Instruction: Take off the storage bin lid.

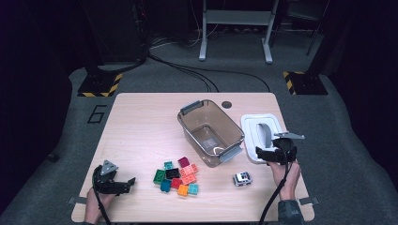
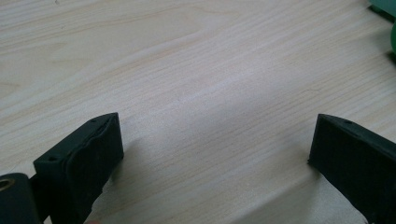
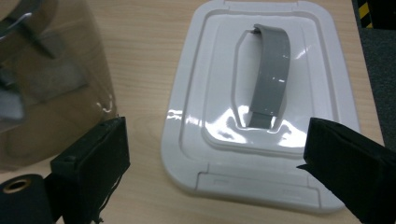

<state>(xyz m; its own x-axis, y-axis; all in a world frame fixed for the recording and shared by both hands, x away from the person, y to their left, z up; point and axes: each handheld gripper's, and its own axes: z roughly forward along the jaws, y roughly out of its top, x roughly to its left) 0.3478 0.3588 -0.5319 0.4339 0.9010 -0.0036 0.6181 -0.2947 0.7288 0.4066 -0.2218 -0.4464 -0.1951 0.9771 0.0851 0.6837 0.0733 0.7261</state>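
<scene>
A clear tinted bin (image 1: 211,131) with grey latches stands open in the middle of the table. Its white lid (image 1: 263,133) with a grey handle (image 3: 271,74) lies flat to the right of it. My right gripper (image 1: 274,149) hovers at the lid's near edge; the right gripper view has my right gripper (image 3: 217,140) open, nothing between its jaws. A pile of coloured bricks (image 1: 177,176) lies in front of the bin, and a small toy car (image 1: 242,178) to its right. At the front left my left gripper (image 1: 127,184) rests low and points at the bricks, my left gripper (image 2: 215,135) open over bare wood.
The light wooden table (image 1: 141,126) has a small round hole (image 1: 227,104) at its far edge. A green brick's corner (image 2: 387,7) peeks in at the top right of the left gripper view. Dark floor, cables and stands lie beyond the table.
</scene>
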